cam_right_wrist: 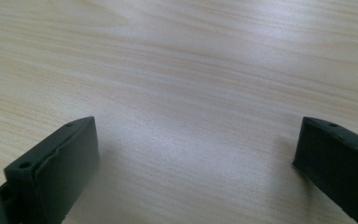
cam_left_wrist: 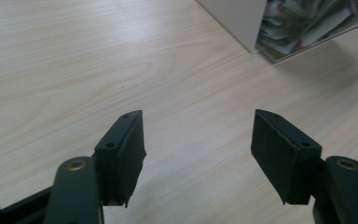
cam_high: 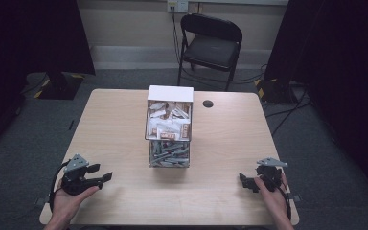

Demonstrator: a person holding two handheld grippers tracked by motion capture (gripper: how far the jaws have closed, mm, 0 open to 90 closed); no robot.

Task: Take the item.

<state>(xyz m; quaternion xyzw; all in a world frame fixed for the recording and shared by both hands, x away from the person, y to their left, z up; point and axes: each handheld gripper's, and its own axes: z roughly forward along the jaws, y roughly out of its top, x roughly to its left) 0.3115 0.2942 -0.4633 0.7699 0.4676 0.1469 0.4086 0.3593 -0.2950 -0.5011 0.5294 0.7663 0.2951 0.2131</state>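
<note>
The left hand-held gripper (cam_high: 106, 178) rests low over the counter (cam_high: 230, 143), held in the person's left hand (cam_high: 67, 203). Its jaws stand apart with nothing between them; in the left gripper view (cam_left_wrist: 198, 140) only bare wood grain shows in the gap. The right hand-held gripper (cam_high: 243, 181) sits at the other near corner, in the right hand (cam_high: 274, 197). Its jaws are also apart, wider than the left's, and in the right gripper view (cam_right_wrist: 196, 154) the wood between them is bare.

The box (cam_high: 169, 127) stands between the two hand-held grippers and farther out from both, well apart from each. It is a clear-walled container with a white upright flap at its far side. Its upper part holds white and brown packets (cam_high: 168, 122), and its lower part holds grey-green wrapped pieces (cam_high: 169, 155); what they are is too small to tell. From the left hand-held gripper the box lies ahead and to the right: in the left gripper view its white wall (cam_left_wrist: 235, 18) and crumpled wrappers (cam_left_wrist: 307, 23) appear beyond the right jaw, not touching it.

Past the box, toward the far edge of the counter, lies a small dark disc (cam_high: 208, 103). Beyond the counter stands a black folding chair (cam_high: 211, 45) on the grey floor (cam_high: 124, 79).
</note>
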